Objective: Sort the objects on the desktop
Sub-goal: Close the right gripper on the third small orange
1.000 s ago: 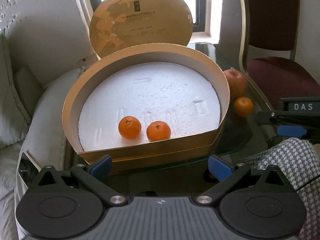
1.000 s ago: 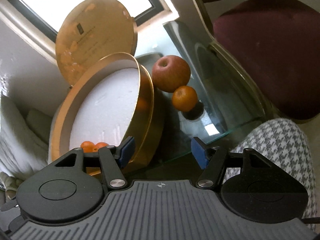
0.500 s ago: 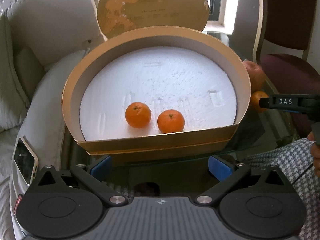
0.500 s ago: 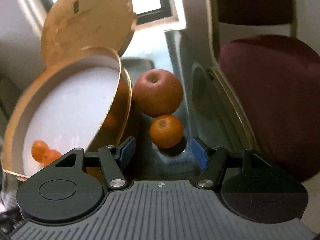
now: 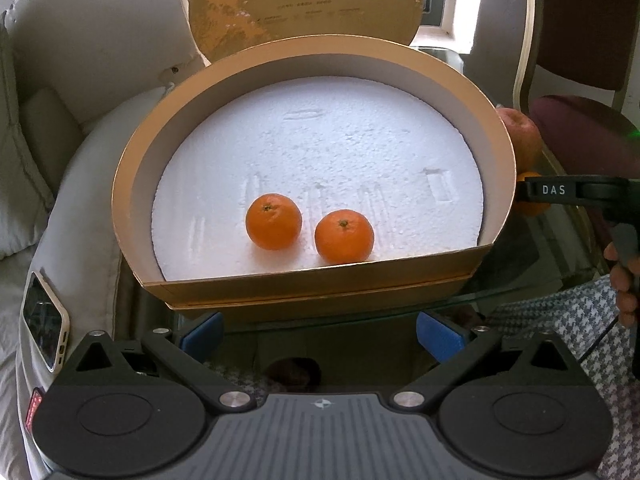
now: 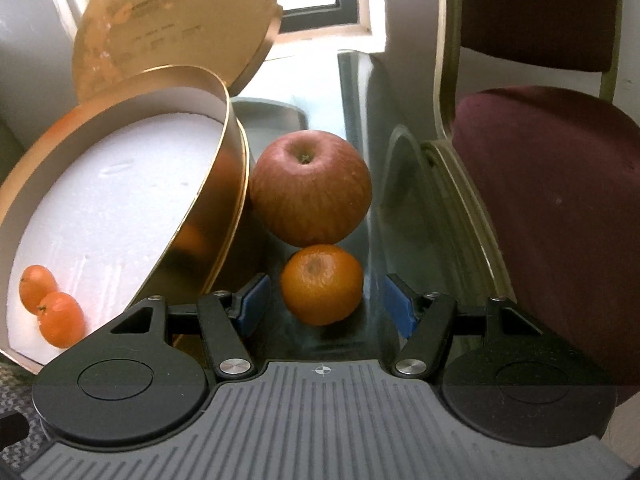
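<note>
Now right gripper [image 6: 324, 306] has closed in — unclenched jaws flank small orange tangerine [image 6: 321, 285] near round gold box [image 6: 224, 184]; left gripper [image 5: 320, 330] hovers released — grasp next.

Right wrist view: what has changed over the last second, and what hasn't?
The right gripper has swung toward the loose orange tangerine on the glass table; its open jaws now flank it without touching. Nothing was gripped or released. The red apple, round gold box and its two tangerines stayed put.

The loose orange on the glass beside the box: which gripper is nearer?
Right. The right gripper is open around the loose orange; the left gripper faces the box, away from it.
</note>
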Tool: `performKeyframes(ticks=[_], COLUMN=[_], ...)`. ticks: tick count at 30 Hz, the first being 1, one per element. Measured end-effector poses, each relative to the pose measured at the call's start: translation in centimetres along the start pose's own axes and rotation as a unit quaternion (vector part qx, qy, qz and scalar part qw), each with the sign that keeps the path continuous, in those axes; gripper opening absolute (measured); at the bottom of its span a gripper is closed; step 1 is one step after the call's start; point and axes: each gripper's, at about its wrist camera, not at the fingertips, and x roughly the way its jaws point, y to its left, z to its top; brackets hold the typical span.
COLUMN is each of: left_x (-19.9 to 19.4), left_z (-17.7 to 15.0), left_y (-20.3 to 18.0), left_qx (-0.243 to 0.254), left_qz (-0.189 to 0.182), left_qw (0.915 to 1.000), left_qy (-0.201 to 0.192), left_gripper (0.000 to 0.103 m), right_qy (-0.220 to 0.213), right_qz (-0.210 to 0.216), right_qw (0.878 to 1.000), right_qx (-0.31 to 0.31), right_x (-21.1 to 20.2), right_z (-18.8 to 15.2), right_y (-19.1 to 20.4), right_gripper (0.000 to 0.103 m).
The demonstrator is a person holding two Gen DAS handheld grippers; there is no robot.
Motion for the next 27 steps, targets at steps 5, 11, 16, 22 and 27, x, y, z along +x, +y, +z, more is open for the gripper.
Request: performKeyframes(ticks=[5, 11, 16, 22, 27], left_x=[0.2, 0.3, 0.1, -0.7, -1.2], left_z=[0.0, 0.0, 0.0, -0.2, -0.6], left_y=[0.0, 0.1, 0.1, 0.3, 0.8], left_qx=[0.0, -0.003, -0.005, -0.007, -0.014], left_qz=[0.001, 0.002, 0.003, -0.001, -0.009], left_qw=[1.0, 1.0, 1.0, 1.0, 0.9998], left_qy=[0.003, 0.006, 0.004, -0.006, -0.012], left_gripper=[0.102, 0.102, 0.102, 0.102, 0.102], right_qy=[0.004, 0.015, 0.016, 0.029, 0.032], right_qz=[0.0, -0.007, -0.003, 0.016, 0.024], right_qw=[1.0, 1.0, 1.0, 0.999, 0.998], right_qx=[-0.01, -0.007, 0.002, 0.027, 0.048], right_x=[0.7, 1.6, 1.5, 0.7, -1.5], right_z=[0.3, 0.3, 0.1, -0.5, -1.5], right_y=[0.4, 0.3, 0.0, -0.5, -1.0], right_gripper=[0.067, 0.051, 0.049, 0.049, 0.049])
